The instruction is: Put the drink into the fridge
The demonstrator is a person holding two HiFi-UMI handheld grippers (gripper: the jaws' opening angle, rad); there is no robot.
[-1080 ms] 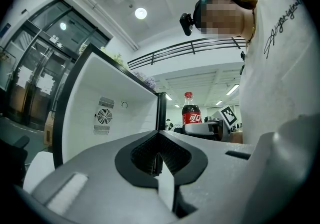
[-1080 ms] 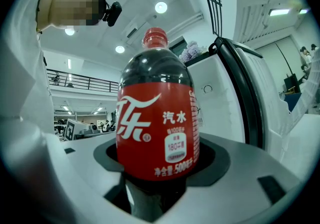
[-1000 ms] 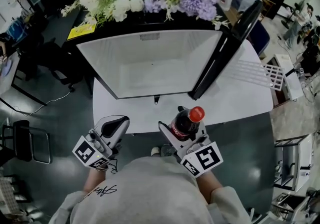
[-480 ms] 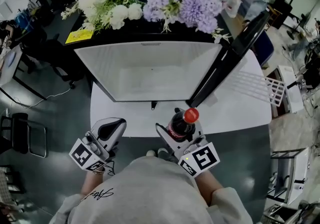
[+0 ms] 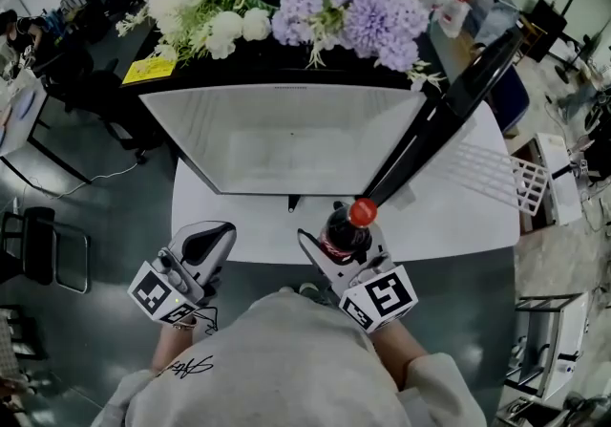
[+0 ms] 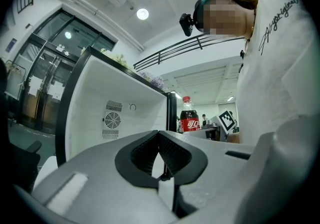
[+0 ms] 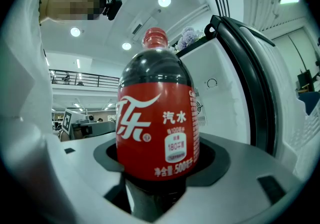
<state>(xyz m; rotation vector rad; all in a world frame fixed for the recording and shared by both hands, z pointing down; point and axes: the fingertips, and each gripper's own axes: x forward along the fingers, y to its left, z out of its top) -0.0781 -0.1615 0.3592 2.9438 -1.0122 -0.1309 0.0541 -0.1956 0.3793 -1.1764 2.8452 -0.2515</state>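
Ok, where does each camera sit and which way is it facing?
Head view: on the person's head, looking steeply down at the open fridge; left tool, right tool and shoulders show.
Left gripper view: on the left tool, facing the fridge; closed jaws, torso.
Right gripper view: on the right tool, facing its gripped bottle; jaws.
Shared: all see the bottle.
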